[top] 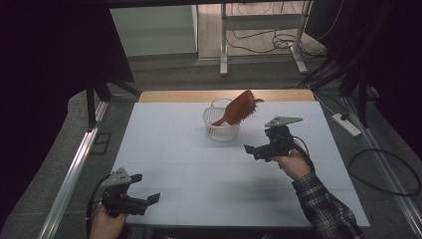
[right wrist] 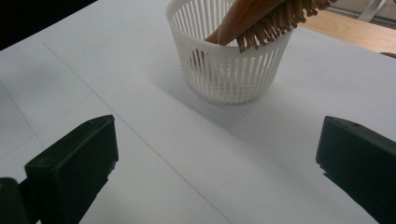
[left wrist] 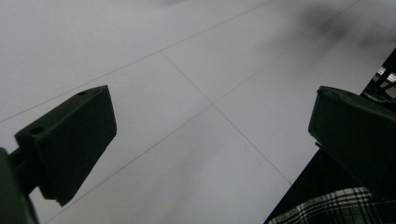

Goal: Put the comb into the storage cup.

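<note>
A white slatted basket stands at the table's far middle. A brown wooden hairbrush leans in it, handle down, bristled head sticking out over the right rim. My right gripper hovers to the basket's right, a little nearer to me, open with nothing between its jaws. My left gripper is held low at the front left corner, open and empty, looking at bare table.
The white table has a wooden strip along its far edge. A plaid sleeve reaches in at the front right. A power strip and cables lie on the floor to the right.
</note>
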Motion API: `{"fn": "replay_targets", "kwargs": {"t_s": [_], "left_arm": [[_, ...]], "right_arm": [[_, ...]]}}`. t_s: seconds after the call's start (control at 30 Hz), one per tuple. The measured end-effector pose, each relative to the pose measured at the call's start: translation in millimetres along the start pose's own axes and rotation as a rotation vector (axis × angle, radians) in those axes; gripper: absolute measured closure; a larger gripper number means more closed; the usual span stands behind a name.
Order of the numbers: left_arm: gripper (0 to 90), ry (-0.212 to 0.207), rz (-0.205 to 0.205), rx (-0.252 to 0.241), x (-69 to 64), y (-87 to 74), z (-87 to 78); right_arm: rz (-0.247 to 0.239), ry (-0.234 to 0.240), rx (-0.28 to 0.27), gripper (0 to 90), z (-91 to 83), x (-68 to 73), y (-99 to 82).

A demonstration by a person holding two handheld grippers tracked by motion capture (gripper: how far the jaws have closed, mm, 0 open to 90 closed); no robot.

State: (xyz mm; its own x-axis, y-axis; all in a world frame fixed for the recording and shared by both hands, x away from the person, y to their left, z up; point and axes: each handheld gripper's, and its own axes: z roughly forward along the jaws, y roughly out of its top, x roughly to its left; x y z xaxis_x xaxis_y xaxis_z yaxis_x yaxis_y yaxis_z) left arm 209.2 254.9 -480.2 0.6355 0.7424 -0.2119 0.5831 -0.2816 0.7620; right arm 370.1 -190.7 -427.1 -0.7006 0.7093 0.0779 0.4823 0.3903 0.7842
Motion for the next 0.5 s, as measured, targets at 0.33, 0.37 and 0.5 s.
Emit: {"fn": "replay_targets", "kwargs": {"t_s": [0.33,0.37,0.5], "left_arm": [[1.1,-0.001,-0.001,0.002,0.1,0.1,0.2],[1.1,-0.001,-0.001,0.002,0.1,0.1,0.2],[1.2,-0.001,-0.001,0.002,0.1,0.1,0.3]], "right_arm": [[-0.004,-0.001,0.011,0.0,-11.2,1.4,-7.3],[-0.004,-0.003,0.011,0.0,-12.3,1.5,-7.9],[-0.003,-0.007,0.010,0.0,-16.9,1.4,-10.6]]}}
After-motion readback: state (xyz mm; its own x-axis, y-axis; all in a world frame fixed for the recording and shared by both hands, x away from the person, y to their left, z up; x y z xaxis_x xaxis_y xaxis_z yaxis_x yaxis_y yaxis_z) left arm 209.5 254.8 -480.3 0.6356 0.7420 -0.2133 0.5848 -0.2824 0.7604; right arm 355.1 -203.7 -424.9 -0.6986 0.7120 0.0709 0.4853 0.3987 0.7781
